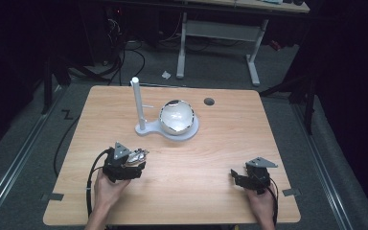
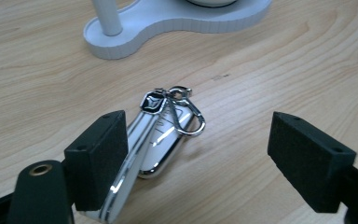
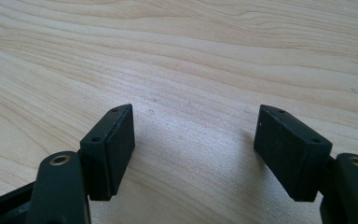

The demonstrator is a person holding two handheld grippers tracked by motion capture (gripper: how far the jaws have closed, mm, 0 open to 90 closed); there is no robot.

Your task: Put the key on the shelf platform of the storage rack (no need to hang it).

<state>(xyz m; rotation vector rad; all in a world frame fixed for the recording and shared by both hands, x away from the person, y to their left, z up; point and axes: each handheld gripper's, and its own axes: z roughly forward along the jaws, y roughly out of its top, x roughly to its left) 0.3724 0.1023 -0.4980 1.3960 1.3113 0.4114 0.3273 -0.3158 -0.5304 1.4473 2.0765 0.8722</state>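
A white and chrome car key fob (image 2: 161, 142) with a metal carabiner clip (image 2: 186, 114) lies flat on the wooden table (image 2: 270, 70). It sits between the jaws of my left gripper (image 2: 196, 135), close against the left pad (image 2: 100, 158) and well apart from the right one. The jaws stand wide open. In the high view the fob (image 1: 138, 155) is at the tip of my left gripper (image 1: 135, 163), front left of the table. My right gripper (image 1: 235, 176) rests at the front right, open (image 3: 193, 126), with bare wood between its pads.
A white stand (image 1: 146, 128) with an upright pole (image 1: 136, 100) and a shiny round bowl (image 1: 176, 116) sits behind the fob at mid table. A dark cable hole (image 1: 209, 101) is near the far edge. A desk frame stands on the floor beyond.
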